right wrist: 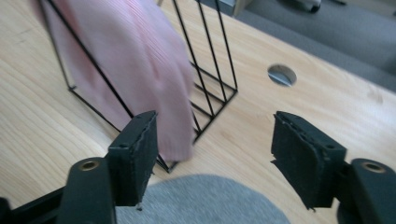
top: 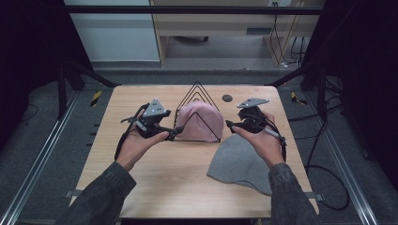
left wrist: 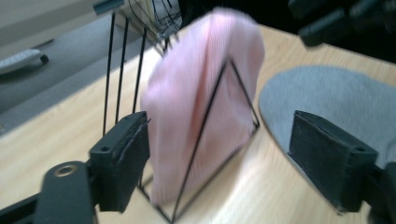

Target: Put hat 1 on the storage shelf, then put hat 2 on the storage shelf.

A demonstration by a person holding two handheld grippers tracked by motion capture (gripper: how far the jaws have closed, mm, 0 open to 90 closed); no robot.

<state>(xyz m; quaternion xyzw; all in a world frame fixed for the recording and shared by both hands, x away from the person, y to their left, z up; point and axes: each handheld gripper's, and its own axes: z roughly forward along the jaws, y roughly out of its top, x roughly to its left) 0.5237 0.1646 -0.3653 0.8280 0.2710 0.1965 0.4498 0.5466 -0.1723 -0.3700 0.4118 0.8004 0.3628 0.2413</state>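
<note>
A pink beanie [top: 199,121] hangs over a black wire triangular rack [top: 196,86] at the table's middle back. A grey beanie [top: 239,161] lies flat on the wood to the front right of it. My left gripper [top: 174,133] sits just left of the rack's front corner, jaws open and empty. In the left gripper view the pink beanie [left wrist: 201,93] and rack [left wrist: 112,70] stand just ahead of the left gripper [left wrist: 219,126], apart from its pads. My right gripper [top: 230,125] hovers right of the rack, over the grey beanie's far edge, open and empty. The right gripper view shows the pink beanie [right wrist: 135,56], rack [right wrist: 210,51] and grey beanie [right wrist: 201,200] beyond the right gripper [right wrist: 215,126].
The wooden table [top: 155,183] has a round cable hole [top: 227,98] behind the right gripper. Dark curtains and metal floor rails flank the table. Cables lie on the floor at the right.
</note>
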